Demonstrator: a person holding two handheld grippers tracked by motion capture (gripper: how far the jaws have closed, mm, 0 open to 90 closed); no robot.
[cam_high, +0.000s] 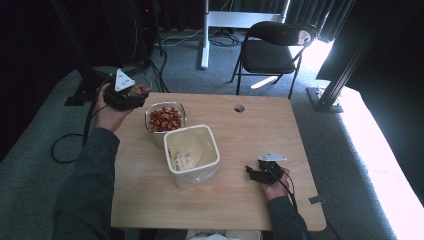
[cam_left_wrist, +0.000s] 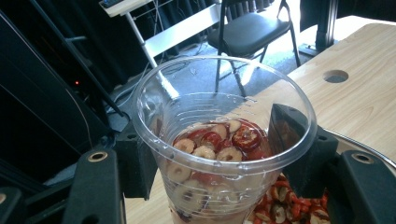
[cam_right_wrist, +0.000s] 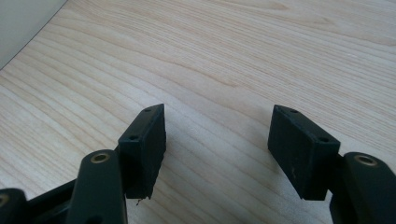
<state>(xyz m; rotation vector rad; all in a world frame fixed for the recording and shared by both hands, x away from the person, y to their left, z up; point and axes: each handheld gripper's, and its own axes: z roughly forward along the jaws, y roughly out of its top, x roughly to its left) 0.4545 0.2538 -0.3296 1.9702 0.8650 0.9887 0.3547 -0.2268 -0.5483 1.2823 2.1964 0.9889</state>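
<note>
At the far left corner of the counter (cam_high: 250, 130), high view: left claw (cam_high: 131, 92) holds a clear plastic cup (cam_high: 139, 90) of sliced red dates, lifted just off the counter's far-left edge, next to the glass bowl (cam_high: 165, 120). Bowl is full of the same red-and-cream slices and sits on the counter near the far left. A white square tub (cam_high: 192, 155) stands touching the bowl's near side, roughly mid-counter; pale lining and some light scraps inside, can't tell what. Right claw (cam_high: 250, 172) rests low near the right near part of the counter, well apart from the tub, pointing left. Round cable hole at the far edge, folding chair (cam_high: 272, 50) on the floor beyond.

Left claw view: claw (cam_left_wrist: 219, 154) clamped on the cup (cam_left_wrist: 219, 121), one pad on each side of the wall just under the rim. Cup upright, about half full of date slices (cam_left_wrist: 219, 142). Bowl's slices (cam_left_wrist: 289, 207) visible below right.

Right claw view: claw (cam_right_wrist: 217, 140) wide, nothing between the pads, bare wood grain of the counter (cam_right_wrist: 224, 56) under it. Tub's white wall at the upper left corner.
</note>
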